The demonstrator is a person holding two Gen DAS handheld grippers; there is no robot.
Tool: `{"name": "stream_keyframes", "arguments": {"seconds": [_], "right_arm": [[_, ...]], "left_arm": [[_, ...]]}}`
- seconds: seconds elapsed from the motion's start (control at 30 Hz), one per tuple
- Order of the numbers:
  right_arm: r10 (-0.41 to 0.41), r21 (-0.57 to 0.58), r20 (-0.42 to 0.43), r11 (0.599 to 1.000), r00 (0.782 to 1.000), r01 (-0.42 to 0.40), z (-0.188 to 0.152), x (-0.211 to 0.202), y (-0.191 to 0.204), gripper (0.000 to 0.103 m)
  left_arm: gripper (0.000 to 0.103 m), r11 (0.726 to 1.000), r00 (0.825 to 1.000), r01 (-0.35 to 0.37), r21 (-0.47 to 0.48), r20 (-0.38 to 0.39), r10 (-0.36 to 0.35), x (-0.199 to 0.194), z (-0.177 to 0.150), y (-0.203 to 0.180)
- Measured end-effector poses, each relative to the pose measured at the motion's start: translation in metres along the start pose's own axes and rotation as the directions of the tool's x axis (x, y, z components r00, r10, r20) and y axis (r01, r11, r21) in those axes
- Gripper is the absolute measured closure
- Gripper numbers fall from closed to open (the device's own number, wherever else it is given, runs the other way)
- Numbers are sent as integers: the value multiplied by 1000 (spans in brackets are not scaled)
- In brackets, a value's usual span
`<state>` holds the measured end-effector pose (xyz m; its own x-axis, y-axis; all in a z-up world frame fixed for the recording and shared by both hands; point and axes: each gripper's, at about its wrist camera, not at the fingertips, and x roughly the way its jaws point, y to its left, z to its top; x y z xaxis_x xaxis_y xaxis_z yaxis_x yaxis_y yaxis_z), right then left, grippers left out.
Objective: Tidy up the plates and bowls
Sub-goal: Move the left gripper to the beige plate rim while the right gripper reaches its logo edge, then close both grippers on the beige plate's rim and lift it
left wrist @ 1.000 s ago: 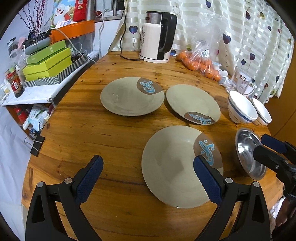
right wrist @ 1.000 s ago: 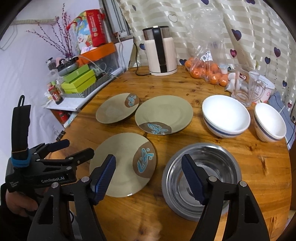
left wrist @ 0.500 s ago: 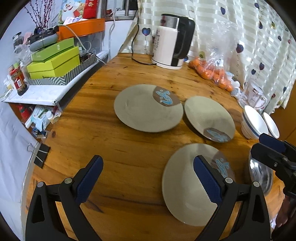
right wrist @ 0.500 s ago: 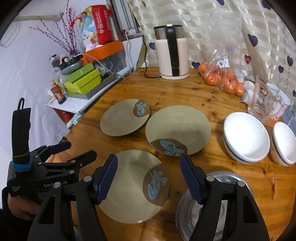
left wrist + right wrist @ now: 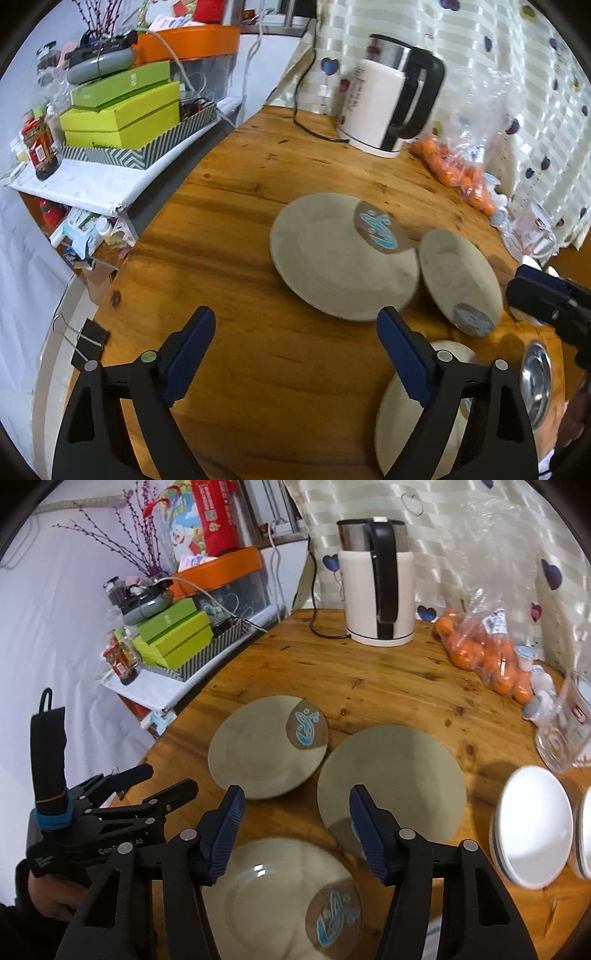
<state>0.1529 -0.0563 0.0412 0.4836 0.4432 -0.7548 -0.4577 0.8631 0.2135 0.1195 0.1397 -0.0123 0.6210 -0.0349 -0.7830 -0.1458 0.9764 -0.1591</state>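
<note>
Three plates (image 5: 266,746) are spread mid-frame on the desk (image 5: 369,672). Nothing is held: the left claw (image 5: 295,354), wide, and the right claw (image 5: 295,827), half-open, are both closing. An approach is judged underway; a rim grip comes next.

White "Gen" lettering, partly hidden, on the left gripper (image 5: 168,782) body

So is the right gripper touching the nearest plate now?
Apart. In the right wrist view the closing right gripper hangs above the nearest plate; nothing sits between its fingers, which clear the rim.
</note>
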Motion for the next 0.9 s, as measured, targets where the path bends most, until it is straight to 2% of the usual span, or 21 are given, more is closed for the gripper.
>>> {"name": "stream_keyframes", "arguments": {"seconds": [0.1, 0.17, 0.23, 0.33, 0.57, 0.63, 0.73, 0.9], "right_arm": [[12, -3, -20, 1000, 1000, -12, 15, 13, -2, 46], [31, 7, -33, 999, 999, -31, 22, 22, -5, 51], [32, 9, -54, 999, 998, -32, 32, 35, -8, 55], [37, 3, -68, 999, 997, -37, 42, 48, -10, 57], [50, 17, -132, 999, 990, -48, 56, 90, -24, 65], [59, 32, -154, 998, 986, -54, 58, 102, -31, 67], [71, 42, -182, 997, 981, -65, 60, 116, -37, 73], [76, 39, -211, 997, 975, -69, 62, 132, -43, 73]], "left_arm": [[16, 1000, 1000, 1, -16, -8, -1, 9, 5, 8], [17, 999, 1000, 16, -33, -17, -16, 15, 8, 13], [26, 998, 999, 30, -49, -32, -32, 23, 10, 17], [34, 996, 997, 49, -72, -50, -53, 33, 12, 22], [41, 992, 993, 79, -103, -75, -87, 48, 13, 27], [49, 990, 992, 88, -107, -78, -97, 51, 14, 26], [52, 990, 992, 92, -109, -79, -101, 56, 16, 24], [54, 989, 991, 101, -112, -79, -110, 60, 20, 22]]}}
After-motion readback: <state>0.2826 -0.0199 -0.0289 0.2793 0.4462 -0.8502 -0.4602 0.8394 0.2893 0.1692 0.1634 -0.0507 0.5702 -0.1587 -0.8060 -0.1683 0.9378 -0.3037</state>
